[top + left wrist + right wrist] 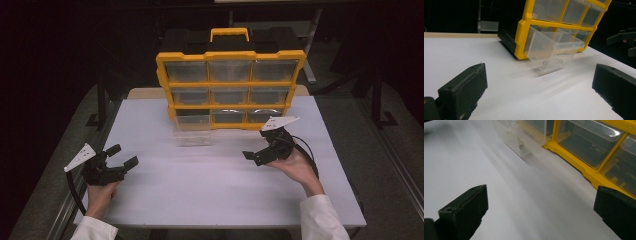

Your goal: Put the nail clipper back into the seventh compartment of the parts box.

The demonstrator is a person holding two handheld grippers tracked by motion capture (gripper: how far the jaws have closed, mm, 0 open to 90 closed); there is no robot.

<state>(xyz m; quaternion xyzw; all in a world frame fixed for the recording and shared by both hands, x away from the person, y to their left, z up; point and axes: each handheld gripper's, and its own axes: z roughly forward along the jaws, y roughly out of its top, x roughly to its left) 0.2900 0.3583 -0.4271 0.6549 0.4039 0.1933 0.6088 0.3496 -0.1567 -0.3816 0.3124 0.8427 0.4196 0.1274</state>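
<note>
Clear glossy plastic drawer (550, 51), yellow plastic organizer (231, 87), matt white table (210, 185).

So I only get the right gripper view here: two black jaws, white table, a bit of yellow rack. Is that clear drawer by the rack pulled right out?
Observer: Not fully. In the left gripper view the drawer still sits partly in the rack's bottom left slot, tilted down onto the table.
Operator: How many drawers does the rack have?
Observer: Nine, three rows of three, seen from the high view.
Operator: And the other gripper?
Observer: The left gripper is open, low over the table's near left part, holding nothing.
</note>
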